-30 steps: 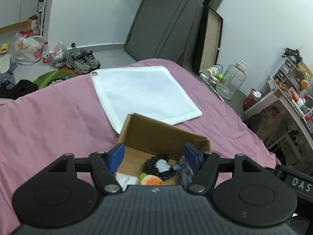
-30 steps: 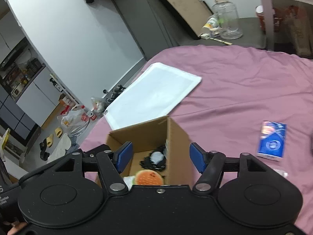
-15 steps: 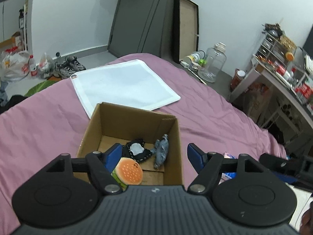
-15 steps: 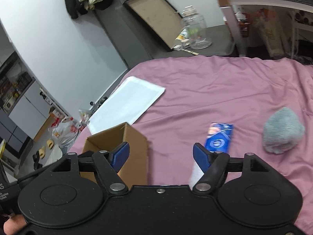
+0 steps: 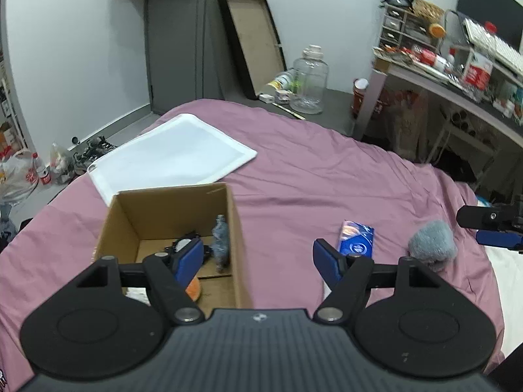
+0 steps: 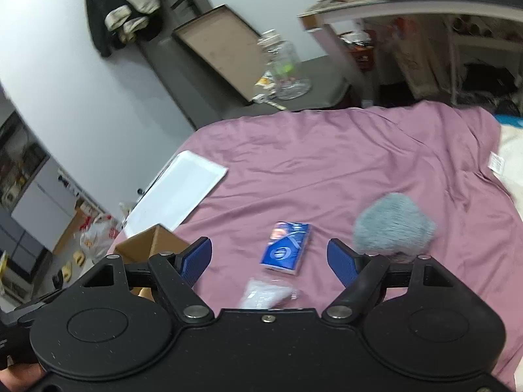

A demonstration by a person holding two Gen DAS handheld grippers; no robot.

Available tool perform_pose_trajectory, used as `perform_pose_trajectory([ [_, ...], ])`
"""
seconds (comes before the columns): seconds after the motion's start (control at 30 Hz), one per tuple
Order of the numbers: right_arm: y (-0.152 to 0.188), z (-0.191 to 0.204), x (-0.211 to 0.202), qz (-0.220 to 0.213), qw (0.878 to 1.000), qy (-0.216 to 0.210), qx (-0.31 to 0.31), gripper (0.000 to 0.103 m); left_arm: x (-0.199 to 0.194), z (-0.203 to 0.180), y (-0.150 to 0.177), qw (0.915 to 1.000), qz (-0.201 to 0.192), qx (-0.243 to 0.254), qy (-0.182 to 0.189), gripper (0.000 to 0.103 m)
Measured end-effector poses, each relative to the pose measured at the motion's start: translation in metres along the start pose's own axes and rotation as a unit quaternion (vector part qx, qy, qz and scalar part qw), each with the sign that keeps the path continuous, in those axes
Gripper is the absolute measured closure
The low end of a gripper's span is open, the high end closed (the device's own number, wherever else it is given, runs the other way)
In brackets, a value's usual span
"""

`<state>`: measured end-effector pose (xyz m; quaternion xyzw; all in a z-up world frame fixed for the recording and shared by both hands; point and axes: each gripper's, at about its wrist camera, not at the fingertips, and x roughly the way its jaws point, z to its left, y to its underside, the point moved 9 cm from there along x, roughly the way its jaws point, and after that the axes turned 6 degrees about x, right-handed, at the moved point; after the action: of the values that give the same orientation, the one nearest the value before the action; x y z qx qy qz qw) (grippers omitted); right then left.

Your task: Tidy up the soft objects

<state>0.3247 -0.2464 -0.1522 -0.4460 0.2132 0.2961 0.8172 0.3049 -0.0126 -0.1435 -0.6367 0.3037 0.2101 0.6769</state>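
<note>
The grey fluffy ball (image 6: 394, 223), shaggy and rounded, lies on the wrinkled mauve sheet of the bed (image 6: 343, 150), just ahead of the right tongs' (image 6: 269, 256) right pad and touching neither pad. A glossy blue flat packet (image 6: 286, 248) lies between and ahead of those pads, with a crinkled clear bag (image 6: 266, 294) nearer. Both pairs of tongs are spread wide and hold nothing. In the left view, the left tongs (image 5: 258, 258) hover with the left pad over an open cardboard box (image 5: 237, 228) holding a grey plush, a black item and an orange round toy. Beyond the box lies a smooth white mat (image 5: 173, 156).
</note>
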Motion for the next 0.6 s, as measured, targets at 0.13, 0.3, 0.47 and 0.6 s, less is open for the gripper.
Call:
perform_pose_trajectory([
  [0.13,0.002,-0.023,0.006,-0.001,1.0,-0.004,0.019,0.026,0.007,-0.015,0.003,0.9997,0.016,0.014,-0.009,0.031],
  [0.3,0.0,-0.05,0.013,-0.005,0.999,0.002,0.036,0.026,0.016,-0.036,-0.005,0.9992,0.024,0.025,-0.02,0.031],
  [0.47,0.0,-0.082,0.024,0.01,0.996,-0.018,0.092,0.026,0.029,-0.061,-0.019,0.999,0.022,0.035,-0.018,0.031],
  [0.6,-0.003,-0.103,0.027,0.009,0.992,-0.015,0.127,0.026,0.039,-0.083,-0.025,0.9985,0.017,0.051,-0.01,0.031],
])
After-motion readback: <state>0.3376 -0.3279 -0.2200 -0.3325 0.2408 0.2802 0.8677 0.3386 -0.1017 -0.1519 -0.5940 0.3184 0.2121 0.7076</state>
